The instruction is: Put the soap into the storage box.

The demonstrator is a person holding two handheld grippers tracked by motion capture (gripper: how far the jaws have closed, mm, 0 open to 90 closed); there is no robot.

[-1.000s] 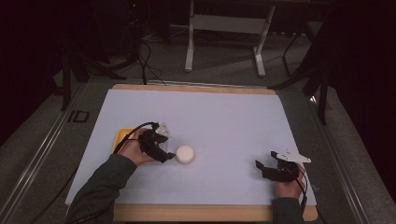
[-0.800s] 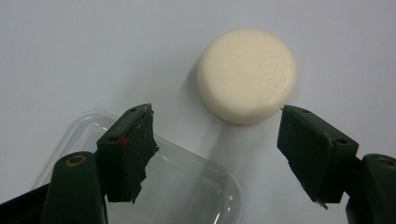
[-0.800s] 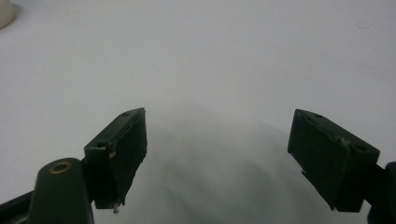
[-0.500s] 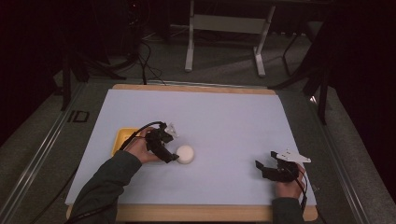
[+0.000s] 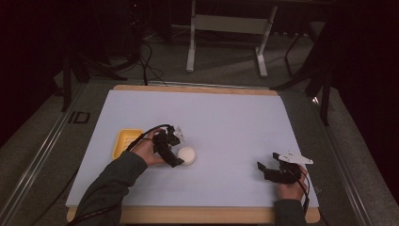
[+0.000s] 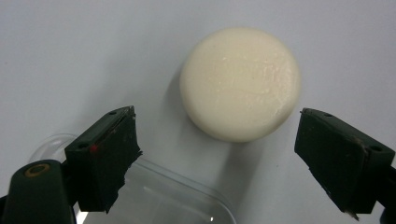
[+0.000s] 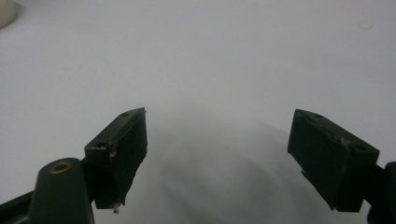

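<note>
A cream round puck-like object lies on the pale mat. My left gripper hovers just left of it in the high view. Its jaws stand open, one on either side of the object's near edge, and do not touch it. My right gripper rests low over the mat near the front right corner. It is open with nothing between its fingers. The cream object peeks in at the top left corner of the right gripper view.
A yellow tray sits on the mat behind my left hand. A clear plastic piece shows under the left gripper. The white mat lies on a wooden board. Table legs and cables stand beyond the far edge.
My left gripper has shifted right towards the cream object, uncovering the yellow tray behind it. The object and my right gripper have stayed where they were.
</note>
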